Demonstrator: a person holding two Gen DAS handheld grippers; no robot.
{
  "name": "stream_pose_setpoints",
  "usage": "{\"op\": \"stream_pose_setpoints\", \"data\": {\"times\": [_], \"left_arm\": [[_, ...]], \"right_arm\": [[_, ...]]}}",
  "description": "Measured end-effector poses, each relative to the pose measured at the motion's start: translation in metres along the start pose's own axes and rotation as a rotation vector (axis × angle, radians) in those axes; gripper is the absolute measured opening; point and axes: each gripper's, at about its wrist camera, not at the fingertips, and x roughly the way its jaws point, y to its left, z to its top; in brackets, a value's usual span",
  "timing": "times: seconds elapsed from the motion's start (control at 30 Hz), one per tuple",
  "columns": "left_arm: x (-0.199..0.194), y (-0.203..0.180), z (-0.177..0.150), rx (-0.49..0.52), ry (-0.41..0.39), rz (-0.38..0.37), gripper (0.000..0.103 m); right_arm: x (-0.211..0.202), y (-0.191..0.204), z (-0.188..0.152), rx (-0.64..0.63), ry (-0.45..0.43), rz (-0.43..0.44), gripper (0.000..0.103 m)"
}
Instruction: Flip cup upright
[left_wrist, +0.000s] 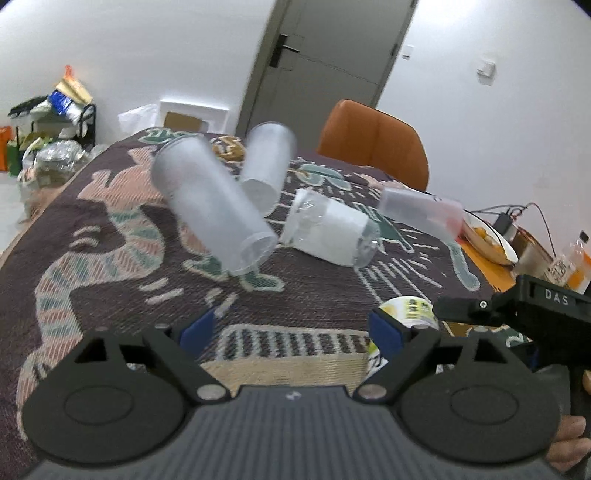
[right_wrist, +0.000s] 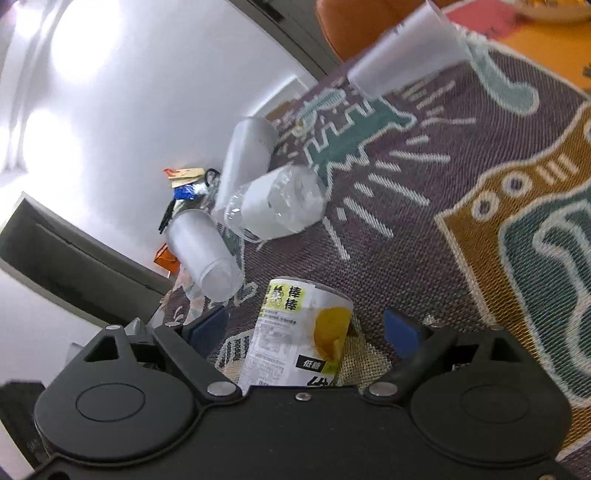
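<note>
Cups: four translucent ones lie on their sides on the patterned cloth (left_wrist: 110, 229) over the bench.
Labelled cup (right_wrist: 295, 332): between the right gripper (right_wrist: 310, 330) jaws, which are wide apart, untouched.
Left gripper (left_wrist: 291, 328): jaws spread wide, holding nothing.
Frosted cup (left_wrist: 210, 203): nearest, ahead.

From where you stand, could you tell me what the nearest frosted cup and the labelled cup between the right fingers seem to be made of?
The nearest frosted cup looks like matte translucent plastic: cloudy walls, cloth pattern dimly showing through. The labelled cup seems to be glossy printed paper or plastic film over plastic; its label catches the light. The material underneath is uncertain.
</note>
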Motion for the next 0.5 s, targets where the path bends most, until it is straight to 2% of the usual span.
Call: {"op": "stream_pose_setpoints", "data": {"times": [0.17,0.33,0.5], "left_arm": [[0.0,0.018,-0.009,-0.067,-0.017,0.006,0.09],[0.002,0.026,-0.018,-0.066,-0.017,0.014,0.093],[0.003,0.033,-0.02,-0.091,-0.003,-0.009,0.093]], "right_arm": [[0.016,0.001,0.003,0.026,0.045,-0.006,0.087],[0.031,0.0,0.005,0.036,0.087,-0.017,0.087],[0.038,0.001,0.012,0.029,0.103,-0.019,0.085]]}}
